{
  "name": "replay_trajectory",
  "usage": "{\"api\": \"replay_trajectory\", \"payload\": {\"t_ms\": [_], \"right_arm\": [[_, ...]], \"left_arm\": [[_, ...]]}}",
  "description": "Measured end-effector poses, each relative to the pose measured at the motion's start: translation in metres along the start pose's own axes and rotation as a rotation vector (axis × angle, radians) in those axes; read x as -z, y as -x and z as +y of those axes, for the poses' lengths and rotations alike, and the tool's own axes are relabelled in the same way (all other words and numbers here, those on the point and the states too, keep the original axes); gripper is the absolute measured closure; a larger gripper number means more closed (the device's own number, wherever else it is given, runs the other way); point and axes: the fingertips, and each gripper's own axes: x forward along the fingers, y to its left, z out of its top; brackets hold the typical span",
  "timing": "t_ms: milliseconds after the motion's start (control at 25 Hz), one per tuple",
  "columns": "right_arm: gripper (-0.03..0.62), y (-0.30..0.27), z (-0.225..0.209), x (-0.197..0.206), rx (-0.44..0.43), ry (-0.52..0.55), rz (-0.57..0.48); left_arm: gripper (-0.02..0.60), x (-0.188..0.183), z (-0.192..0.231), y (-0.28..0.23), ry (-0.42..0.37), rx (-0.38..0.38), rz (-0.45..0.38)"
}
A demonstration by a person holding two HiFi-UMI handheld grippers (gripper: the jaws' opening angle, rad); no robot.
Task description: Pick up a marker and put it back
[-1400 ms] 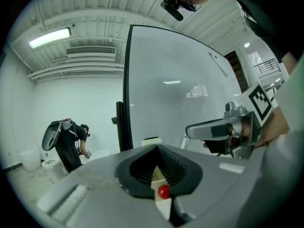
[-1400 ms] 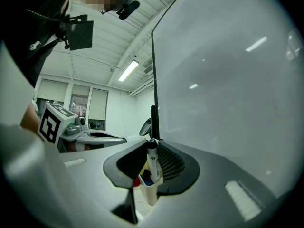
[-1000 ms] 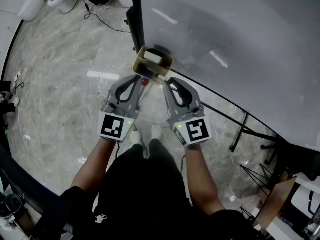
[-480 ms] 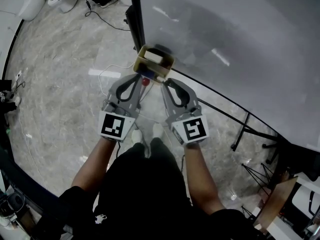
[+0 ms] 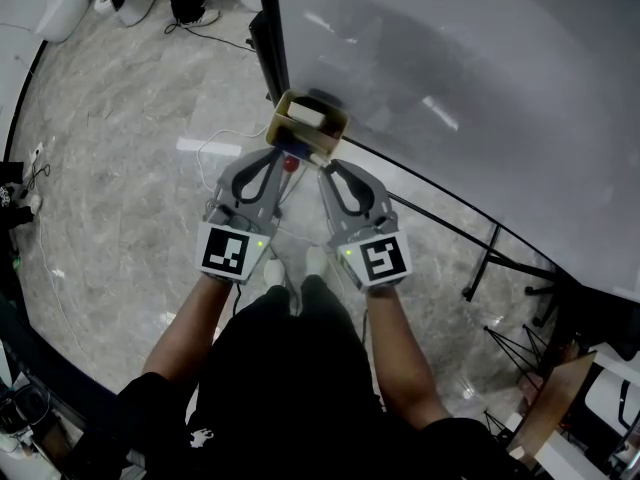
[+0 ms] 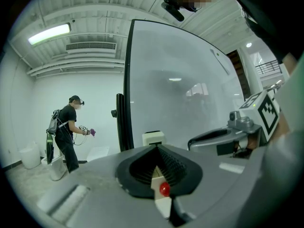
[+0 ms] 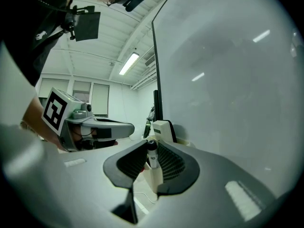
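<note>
Marker (image 7: pixel 152 153) with a black cap stands clamped in our right hand-held gripper (image 5: pixel 322 166), near the tan holder (image 5: pixel 276 125) on the whiteboard (image 5: pixel 480 88); our left hand-held gripper (image 5: pixel 281 159) pinches a red-capped marker (image 5: pixel 290 164).

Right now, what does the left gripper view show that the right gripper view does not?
Only the left gripper view: a distant standing person, the right gripper, a red-capped marker at its own jaws. Only the right gripper view: the left gripper, a black-capped marker between its jaws. Both: the whiteboard and a white block ahead.
</note>
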Motion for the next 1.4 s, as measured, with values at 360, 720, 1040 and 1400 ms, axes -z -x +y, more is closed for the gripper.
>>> {"api": "replay_trajectory", "payload": {"t_ms": [360,720,1040,1400], "right_arm": [[0.511,-0.001,-0.005,0.001,0.016,0.002,0.003],[0.48,0.004,-0.002,-0.006,0.022,0.016,-0.003],[0.48,0.018,-0.006,-0.018,0.064,0.017,-0.033],[0.509,0.038,-0.003,-0.035,0.096,0.019,-0.068]], "left_arm": [[0.577,-0.002,-0.001,0.002,-0.003,0.001,-0.005],[0.577,-0.01,-0.003,0.007,-0.018,0.011,-0.025],[0.577,-0.022,-0.008,0.013,-0.023,0.021,-0.057],[0.577,-0.038,-0.015,0.019,-0.037,0.046,-0.095]]}}
